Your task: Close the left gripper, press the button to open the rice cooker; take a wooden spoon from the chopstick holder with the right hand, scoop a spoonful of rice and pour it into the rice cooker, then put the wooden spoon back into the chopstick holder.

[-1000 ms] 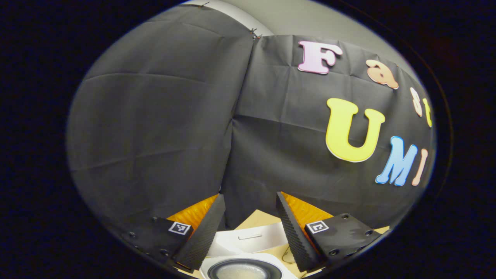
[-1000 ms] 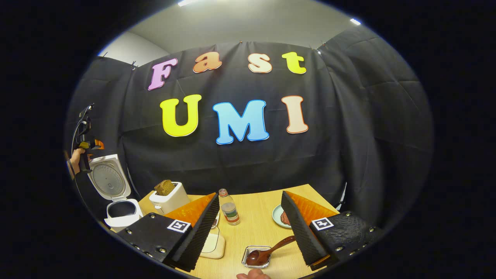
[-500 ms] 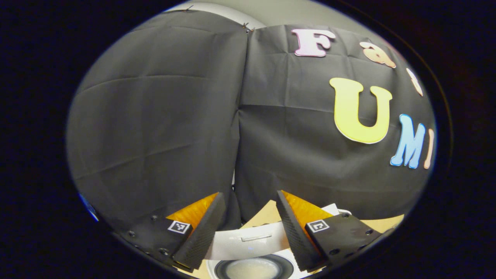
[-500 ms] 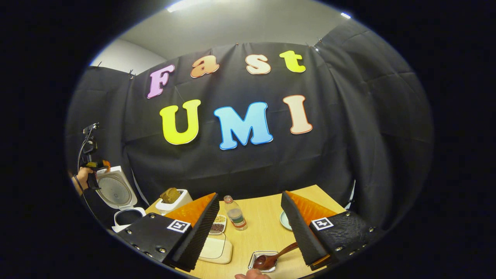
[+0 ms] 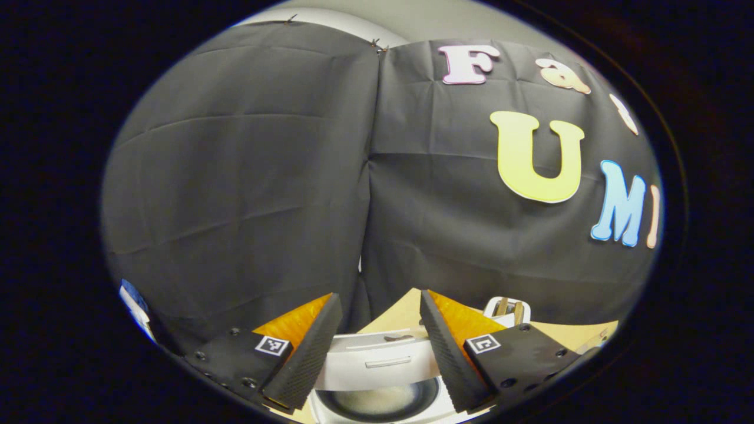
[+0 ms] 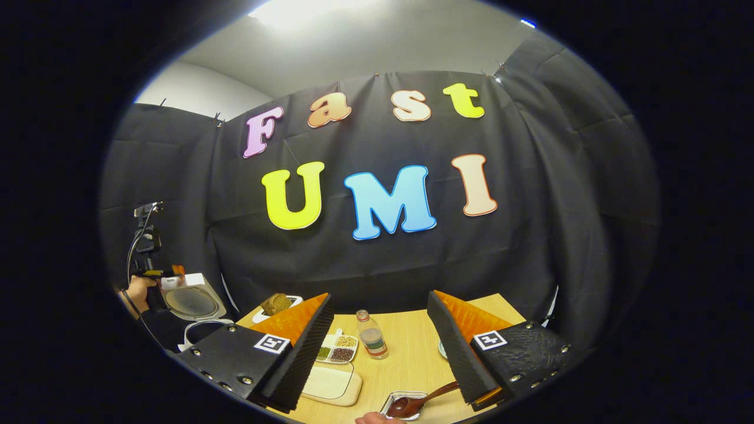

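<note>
Over the last second the rice cooker [image 6: 191,306] lid, at lower left of the right gripper view, has swung down toward closing, both grippers [image 5: 375,347] [image 6: 380,347] open-fingered and empty, the wooden spoon [image 6: 421,401] lying in a dish [image 6: 393,398] on the table [image 6: 406,353].

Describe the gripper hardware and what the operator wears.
Each tongs, left and right, has two wedge-shaped ribbed fingers on black bolted plates with square black-and-white markers. Far left in the right gripper view, cables rise off the left unit; the hand holding it has a dark sleeve.
</note>
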`<state>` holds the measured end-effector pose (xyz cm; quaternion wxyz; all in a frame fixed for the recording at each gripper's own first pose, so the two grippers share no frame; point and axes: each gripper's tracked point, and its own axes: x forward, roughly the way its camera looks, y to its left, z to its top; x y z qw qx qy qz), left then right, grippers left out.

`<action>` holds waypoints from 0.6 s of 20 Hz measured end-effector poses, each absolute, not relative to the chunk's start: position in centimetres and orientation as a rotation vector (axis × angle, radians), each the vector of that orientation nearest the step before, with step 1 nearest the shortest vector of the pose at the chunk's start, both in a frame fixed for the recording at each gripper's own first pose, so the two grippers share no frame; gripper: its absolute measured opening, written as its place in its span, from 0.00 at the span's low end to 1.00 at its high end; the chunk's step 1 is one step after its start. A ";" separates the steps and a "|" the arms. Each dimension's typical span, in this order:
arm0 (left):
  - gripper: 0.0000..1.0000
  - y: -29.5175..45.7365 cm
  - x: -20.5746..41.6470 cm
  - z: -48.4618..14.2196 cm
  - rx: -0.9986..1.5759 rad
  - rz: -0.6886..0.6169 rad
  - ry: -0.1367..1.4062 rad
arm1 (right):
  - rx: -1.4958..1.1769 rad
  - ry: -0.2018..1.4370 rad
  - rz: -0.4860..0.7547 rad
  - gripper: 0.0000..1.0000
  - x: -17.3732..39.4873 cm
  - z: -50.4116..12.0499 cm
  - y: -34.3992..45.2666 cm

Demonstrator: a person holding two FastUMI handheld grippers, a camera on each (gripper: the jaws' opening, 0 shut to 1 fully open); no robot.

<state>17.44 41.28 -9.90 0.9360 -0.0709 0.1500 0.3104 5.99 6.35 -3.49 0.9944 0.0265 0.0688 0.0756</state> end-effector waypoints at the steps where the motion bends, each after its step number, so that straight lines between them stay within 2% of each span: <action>1: 0.94 40.5 16.9 -10.5 -0.153 0.632 0.312 | 0.057 0.142 0.158 0.98 6.6 -3.9 6.4; 12: 0.93 35.8 13.7 -16.3 -0.198 0.584 0.399 | 0.034 0.149 0.178 0.98 5.1 -3.7 6.3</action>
